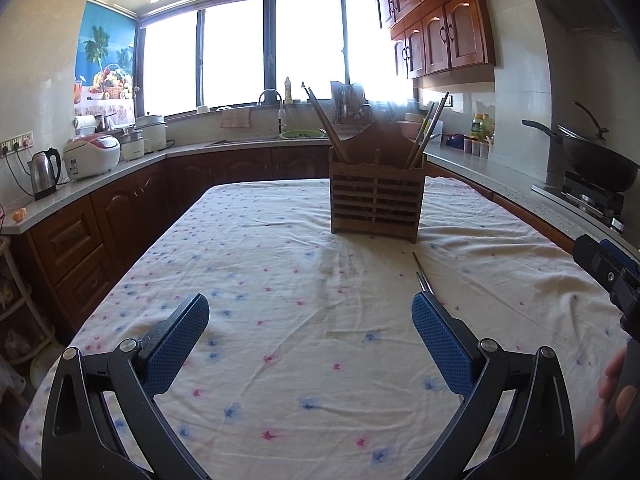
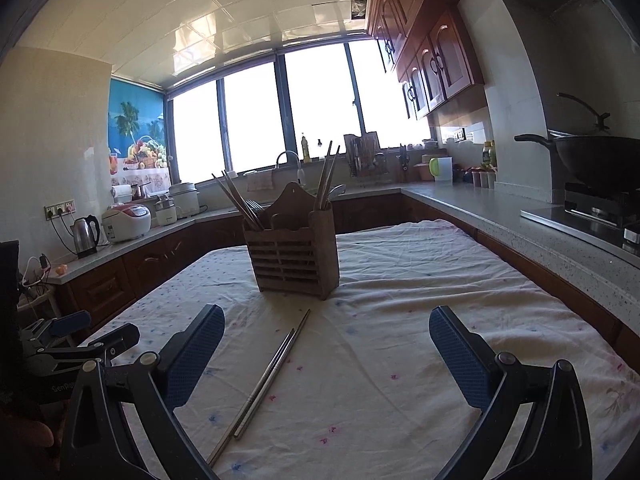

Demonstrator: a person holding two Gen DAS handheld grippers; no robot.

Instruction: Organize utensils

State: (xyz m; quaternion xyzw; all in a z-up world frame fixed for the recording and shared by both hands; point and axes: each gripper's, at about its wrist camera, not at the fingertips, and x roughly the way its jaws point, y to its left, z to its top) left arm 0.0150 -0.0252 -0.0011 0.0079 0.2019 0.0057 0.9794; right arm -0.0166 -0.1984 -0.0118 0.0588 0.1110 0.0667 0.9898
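Note:
A wooden slatted utensil holder (image 1: 376, 196) stands on the cloth-covered table (image 1: 280, 280), with wooden chopsticks (image 1: 326, 126) sticking out of both end compartments. It also shows in the right wrist view (image 2: 294, 258), with a fork and spoon inside. A pair of metal chopsticks (image 2: 266, 378) lies on the cloth in front of the holder, between my right gripper's fingers and nearer the left one; their tips show in the left wrist view (image 1: 421, 276). My left gripper (image 1: 310, 344) is open and empty. My right gripper (image 2: 326, 358) is open and empty.
Counters run around the table: kettle (image 1: 45, 172) and rice cooker (image 1: 92, 156) on the left, sink with tap (image 1: 276, 116) at the back, wok on a stove (image 1: 596, 164) on the right. The right gripper shows at the left view's right edge (image 1: 612, 276).

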